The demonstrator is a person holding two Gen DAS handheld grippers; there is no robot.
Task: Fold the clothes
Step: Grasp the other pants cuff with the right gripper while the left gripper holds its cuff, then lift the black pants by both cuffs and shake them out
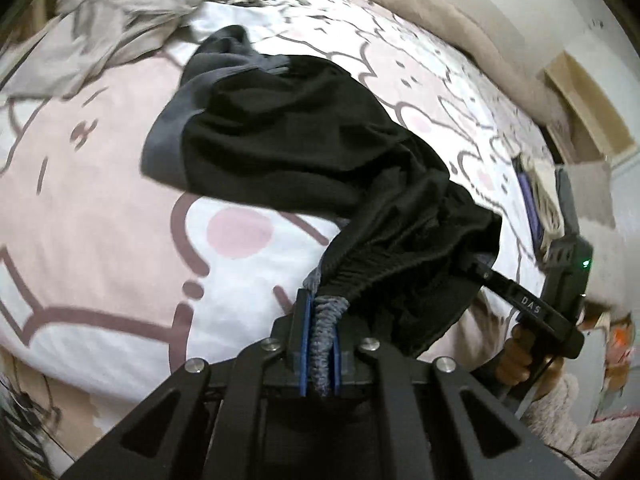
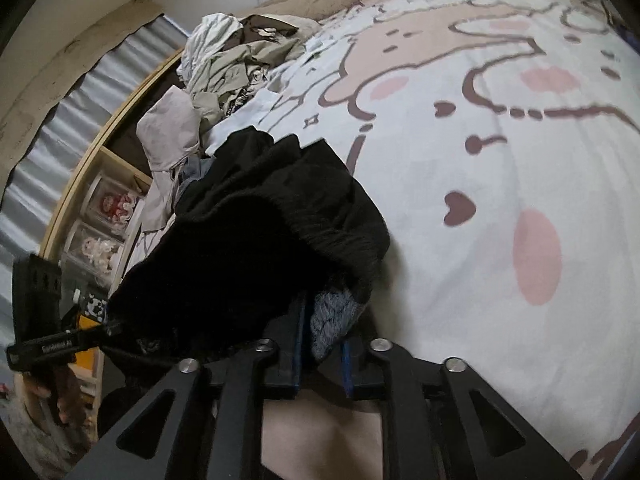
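Through the left wrist camera, I had the left gripper (image 1: 320, 344) clamped tight on the grey elastic waistband (image 1: 322, 332) of a pair of black knit shorts with a grey lining (image 1: 288, 132). The shorts trailed away from my pads and lay rumpled across the pink-and-white cartoon-print bedsheet (image 1: 100, 208), their far end turned back to show a grey band. The right gripper (image 1: 476, 266) reached in from the right, its tip buried in the black cloth, a hand (image 1: 516, 356) on its handle. I judged the fold barely started: nothing was squared or laid flat, and a heap of pale beige and grey crumpled clothes (image 1: 120, 12) waited at the far edge of the bed. A tan blanket (image 1: 440, 4) ran along the wall side, with a cardboard box (image 1: 588, 100) beyond it.

Through the right wrist camera, the right gripper (image 2: 320, 344) stood part-way apart with a bunch of grey-lined fabric between its blue pads (image 2: 298, 344); I could not tell whether they pressed on it. The shorts (image 2: 248, 248) were piled dark in front of it, near the bed's edge. The unfolded heap (image 2: 232, 56) showed again, so most of the work was left. The sheet (image 2: 500, 160) was clear to the right. Beyond the bed stood a wooden shelf holding clear boxes (image 2: 104, 216), and a grey pleated curtain (image 2: 64, 120).
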